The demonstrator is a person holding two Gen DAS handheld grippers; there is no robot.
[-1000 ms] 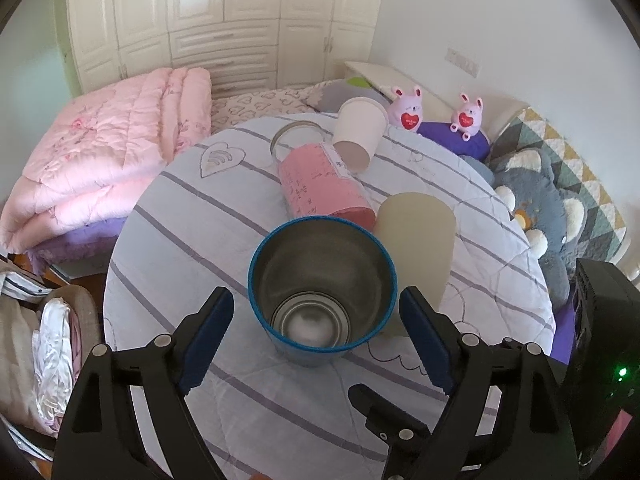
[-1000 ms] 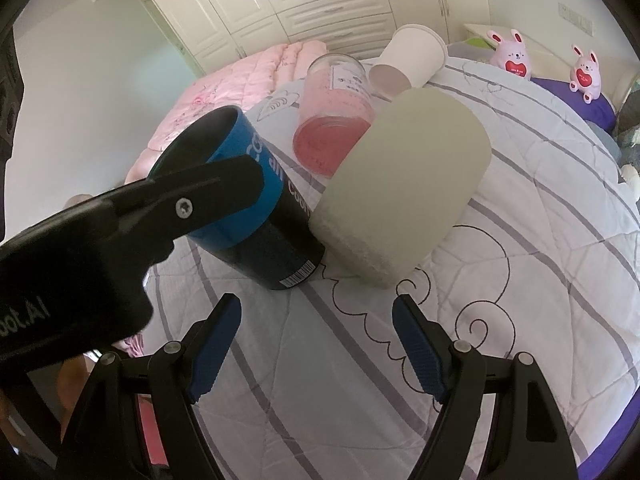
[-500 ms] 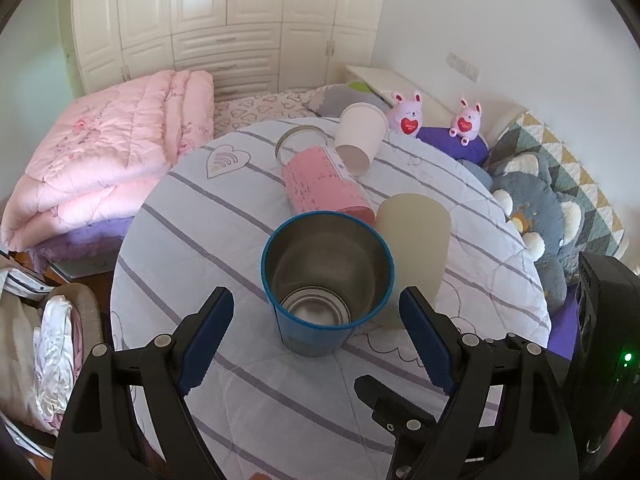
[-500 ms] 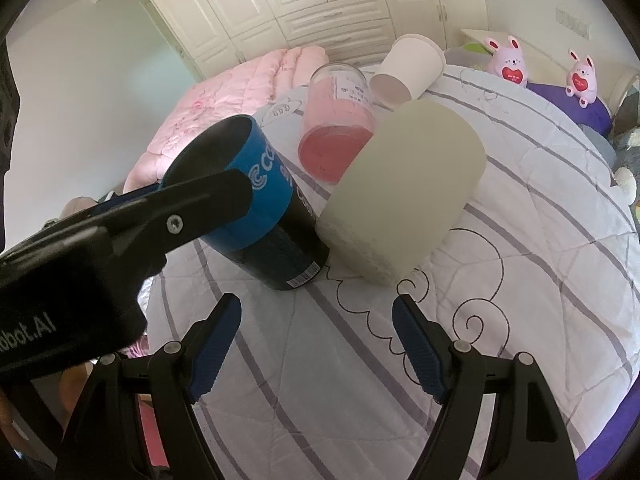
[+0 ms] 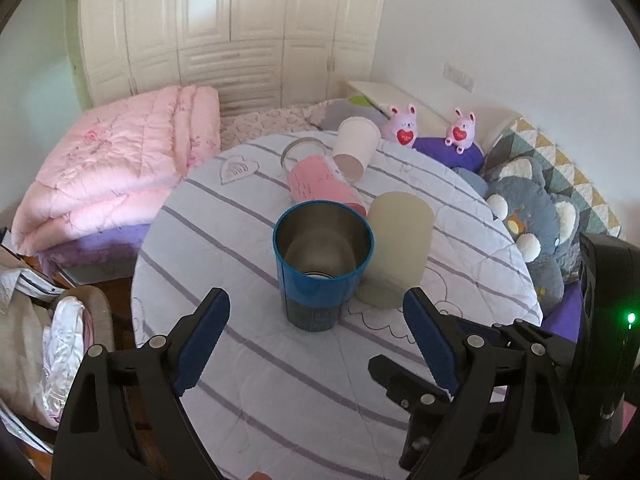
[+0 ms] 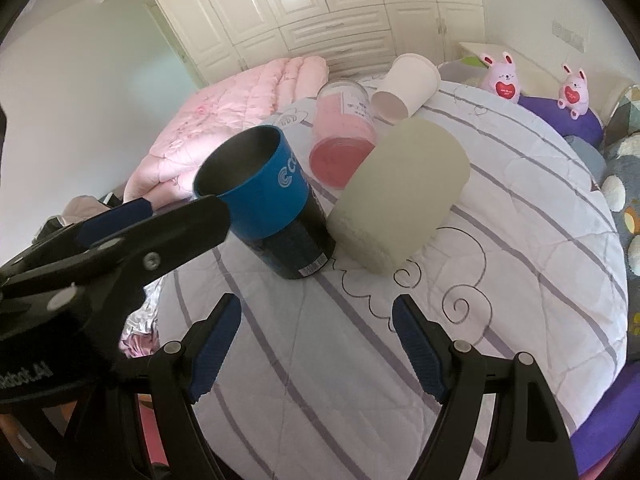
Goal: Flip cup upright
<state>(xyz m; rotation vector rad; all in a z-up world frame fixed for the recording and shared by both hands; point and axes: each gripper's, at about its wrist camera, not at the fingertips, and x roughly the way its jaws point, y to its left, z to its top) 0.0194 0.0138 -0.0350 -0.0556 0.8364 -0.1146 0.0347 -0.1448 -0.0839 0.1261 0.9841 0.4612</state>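
A blue and black steel cup (image 5: 322, 268) stands upright, mouth up, on the round striped table (image 5: 280, 380); it also shows in the right wrist view (image 6: 272, 204). My left gripper (image 5: 316, 336) is open and empty, a short way back from the cup. My right gripper (image 6: 316, 340) is open and empty, in front of the cup and a beige cup (image 6: 400, 196). The beige cup (image 5: 398, 244), a pink cup (image 5: 320, 184) and a white paper cup (image 5: 356, 148) lie on their sides behind the blue one.
The left gripper's arm (image 6: 100, 248) reaches in from the left of the right wrist view. A pink quilt (image 5: 116, 168) lies on a bed beyond the table. Plush toys (image 5: 404, 130) and a grey cushion (image 5: 532, 216) sit at the right. Wardrobes stand behind.
My left gripper has drawn back and up from the blue cup, which now stands free and looks smaller. The right gripper has barely moved.
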